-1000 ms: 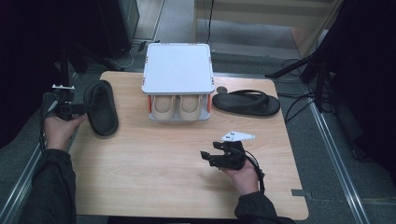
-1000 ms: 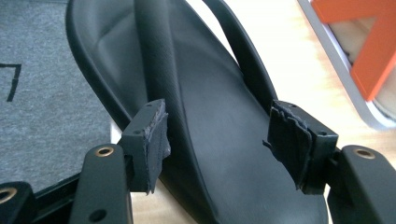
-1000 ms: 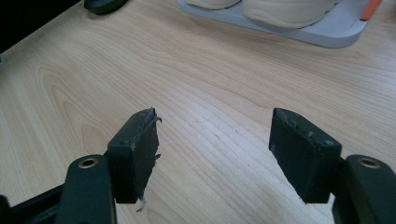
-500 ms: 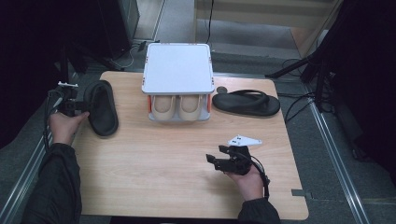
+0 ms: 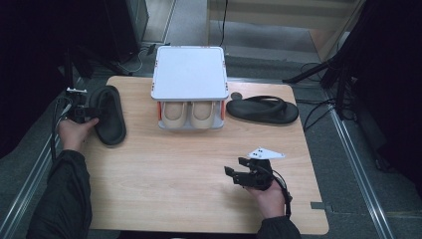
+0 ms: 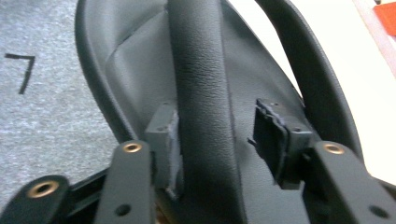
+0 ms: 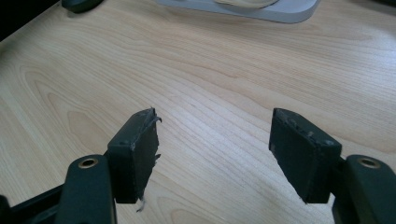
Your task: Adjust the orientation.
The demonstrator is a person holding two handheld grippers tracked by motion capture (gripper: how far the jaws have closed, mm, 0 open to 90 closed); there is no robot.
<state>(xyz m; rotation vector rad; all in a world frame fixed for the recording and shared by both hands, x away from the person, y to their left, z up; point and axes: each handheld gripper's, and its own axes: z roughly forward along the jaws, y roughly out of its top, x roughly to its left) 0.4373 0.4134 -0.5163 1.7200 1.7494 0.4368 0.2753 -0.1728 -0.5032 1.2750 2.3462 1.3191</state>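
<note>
Nearest, right claw [image 5: 238, 173] is idling open over bare tabletop [image 5: 164, 179]. Farther, at the left edge, left claw [image 5: 88, 114] is closing around the black sandal [image 5: 109, 115] strap [image 6: 198, 93]; one pad touching, other apart. Risk: strap slipping sideways before both pads bite.

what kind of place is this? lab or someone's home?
Most likely a lab or recording setup, not a home: a bare wooden table ringed by dark stands and trailing cables, with a small shoe rack and black sandals laid out as props.
</note>
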